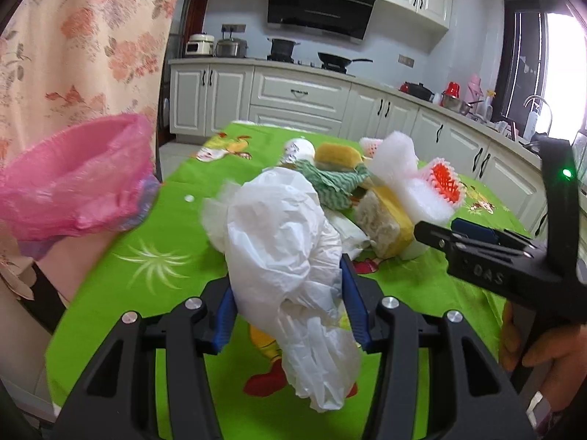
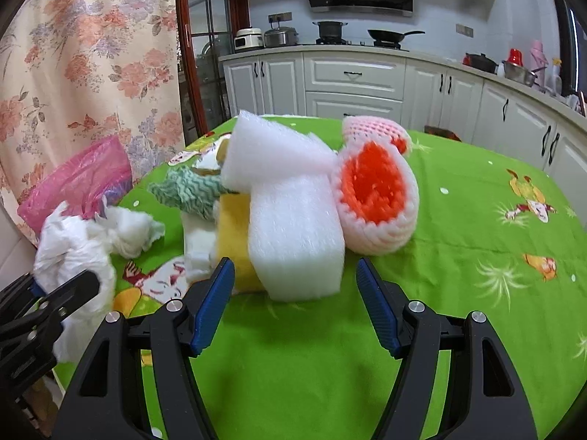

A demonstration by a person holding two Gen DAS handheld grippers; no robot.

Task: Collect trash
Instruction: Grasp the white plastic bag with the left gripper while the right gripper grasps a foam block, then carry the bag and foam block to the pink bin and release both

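Observation:
My left gripper (image 1: 290,293) is shut on a crumpled white plastic bag (image 1: 282,253) and holds it above the green tablecloth (image 1: 146,293); the bag also shows in the right wrist view (image 2: 73,245). A pink bin bag (image 1: 77,179) hangs open at the table's left edge. My right gripper (image 2: 295,300) is open and empty, just short of a white foam block (image 2: 293,231). The trash pile holds a yellow sponge (image 2: 234,234), a green-striped cloth (image 2: 194,190) and a pink-orange foam fruit net (image 2: 374,198).
A floral curtain (image 2: 91,55) hangs at the left behind the bin bag. White kitchen cabinets (image 2: 352,80) with pots and a wok stand beyond the table. The tablecloth's right part (image 2: 495,238) lies bare of trash.

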